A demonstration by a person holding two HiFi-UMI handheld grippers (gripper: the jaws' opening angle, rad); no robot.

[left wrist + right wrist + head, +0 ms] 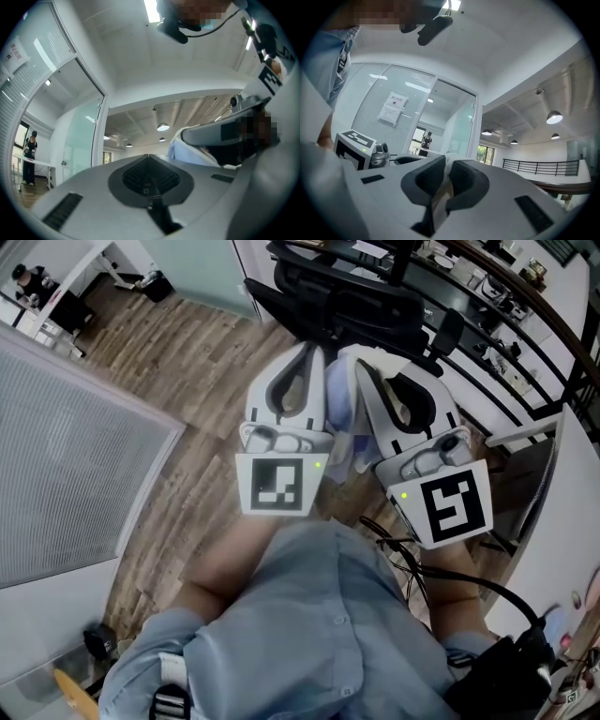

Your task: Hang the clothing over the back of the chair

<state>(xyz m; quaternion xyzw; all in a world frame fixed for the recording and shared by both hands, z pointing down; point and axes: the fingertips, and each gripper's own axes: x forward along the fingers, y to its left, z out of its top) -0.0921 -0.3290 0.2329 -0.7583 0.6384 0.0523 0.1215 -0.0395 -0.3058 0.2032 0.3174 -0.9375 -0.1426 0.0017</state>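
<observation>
In the head view, a pale lavender-white piece of clothing hangs between my two grippers, which are side by side and close together. The black office chair stands just beyond their tips. My right gripper is shut on the clothing; a whitish fold is pinched between its jaws. The left gripper is shut too, and in its own view the pads meet with no cloth showing between them. A pale blue fabric shows beside the right gripper there.
A glass partition with blinds runs along the left. A black railing and a white desk are on the right, with cables and a black bag by my legs. A person stands far off.
</observation>
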